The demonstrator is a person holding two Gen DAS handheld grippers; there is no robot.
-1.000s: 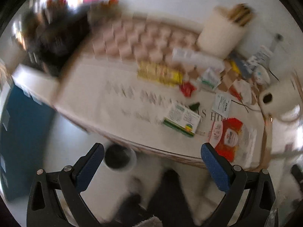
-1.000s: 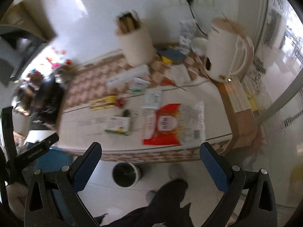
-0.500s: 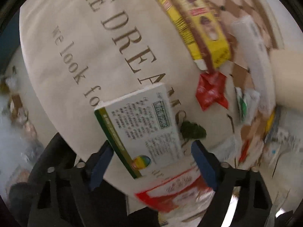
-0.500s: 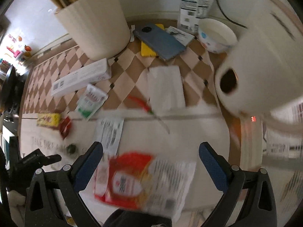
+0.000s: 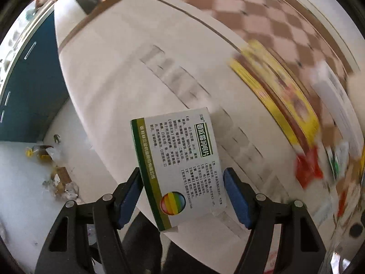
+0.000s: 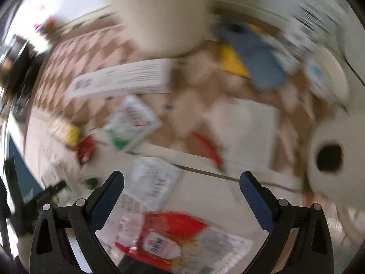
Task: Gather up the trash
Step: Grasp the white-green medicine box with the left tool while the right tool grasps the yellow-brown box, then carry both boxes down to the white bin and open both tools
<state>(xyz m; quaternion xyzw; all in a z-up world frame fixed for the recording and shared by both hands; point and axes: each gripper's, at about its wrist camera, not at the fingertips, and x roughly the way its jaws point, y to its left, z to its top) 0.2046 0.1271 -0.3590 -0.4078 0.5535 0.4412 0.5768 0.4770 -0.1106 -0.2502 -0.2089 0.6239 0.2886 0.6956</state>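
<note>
Left wrist: flat glossy cardboard box (image 5: 180, 166) btwn closing tongs (image 5: 182, 196).

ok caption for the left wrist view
Left gripper, jaws closing, straddles a green-and-white medicine box on the printed tablecloth.

1. White box (image 5: 180, 164) with green-olive stripe, rainbow circle.
2. Cream tablecloth (image 5: 127, 68) with grey letters; brown-pink checks at far edge.
3. Yellow packet (image 5: 280, 96).
4. Red-white bag (image 6: 173, 239).
5. Blue gripper pads (image 5: 235, 198).
</note>
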